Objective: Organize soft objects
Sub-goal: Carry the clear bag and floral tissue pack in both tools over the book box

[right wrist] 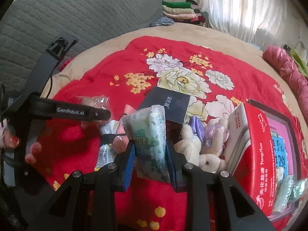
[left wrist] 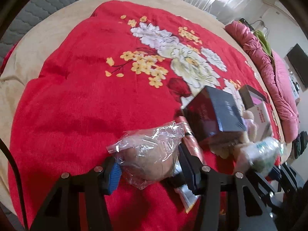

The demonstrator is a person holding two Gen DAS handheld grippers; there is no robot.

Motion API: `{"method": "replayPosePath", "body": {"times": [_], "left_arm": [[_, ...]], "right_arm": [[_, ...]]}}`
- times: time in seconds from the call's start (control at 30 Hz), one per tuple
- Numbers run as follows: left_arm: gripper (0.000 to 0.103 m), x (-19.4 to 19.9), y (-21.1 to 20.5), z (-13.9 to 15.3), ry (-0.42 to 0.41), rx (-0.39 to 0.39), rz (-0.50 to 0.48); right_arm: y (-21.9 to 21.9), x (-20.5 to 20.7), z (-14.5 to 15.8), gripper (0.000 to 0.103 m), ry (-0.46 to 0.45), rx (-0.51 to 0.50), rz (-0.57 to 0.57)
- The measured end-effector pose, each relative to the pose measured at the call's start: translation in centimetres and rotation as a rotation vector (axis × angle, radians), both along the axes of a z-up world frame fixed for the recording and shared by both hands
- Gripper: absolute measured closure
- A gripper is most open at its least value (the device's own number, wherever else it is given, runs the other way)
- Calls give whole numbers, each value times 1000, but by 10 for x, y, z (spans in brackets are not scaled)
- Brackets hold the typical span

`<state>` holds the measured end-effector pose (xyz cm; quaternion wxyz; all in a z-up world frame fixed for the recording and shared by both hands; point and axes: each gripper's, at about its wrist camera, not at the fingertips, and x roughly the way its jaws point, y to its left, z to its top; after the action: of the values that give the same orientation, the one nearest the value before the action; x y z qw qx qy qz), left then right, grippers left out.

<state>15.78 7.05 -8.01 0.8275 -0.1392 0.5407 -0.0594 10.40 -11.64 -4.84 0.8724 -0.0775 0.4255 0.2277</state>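
My left gripper [left wrist: 152,171] is shut on a clear plastic bag [left wrist: 154,144] that holds a tan, rounded soft item. It hangs just above the red floral blanket [left wrist: 86,105]. My right gripper [right wrist: 151,163] is shut on a green-and-white tissue pack [right wrist: 148,134], gripped upright between the blue pads [right wrist: 130,163]. In the left wrist view the same tissue pack [left wrist: 263,150] shows blurred at the right. A cream plush toy with purple bows [right wrist: 202,142] lies beside the tissue pack, against a red carton [right wrist: 258,154].
A dark box [right wrist: 167,104] lies on the blanket behind the tissue pack, and small tubes and packets [right wrist: 105,152] lie to its left. A pink quilt [left wrist: 269,73] runs along the right edge of the bed. Folded clothes [right wrist: 179,11] are stacked at the far end. A person's hand [right wrist: 13,140] is at the left.
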Motion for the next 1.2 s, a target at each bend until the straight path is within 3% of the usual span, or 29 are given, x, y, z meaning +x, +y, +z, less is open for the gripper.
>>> {"method": "replayPosePath", "body": {"times": [0.67, 1.2], "left_arm": [[48, -44, -36, 78, -128, 3, -47], [48, -61, -113, 114, -183, 37, -174]], "right_arm": [[-32, -16, 52, 71, -53, 92, -88], [-116, -28, 96, 71, -123, 168, -264]]}}
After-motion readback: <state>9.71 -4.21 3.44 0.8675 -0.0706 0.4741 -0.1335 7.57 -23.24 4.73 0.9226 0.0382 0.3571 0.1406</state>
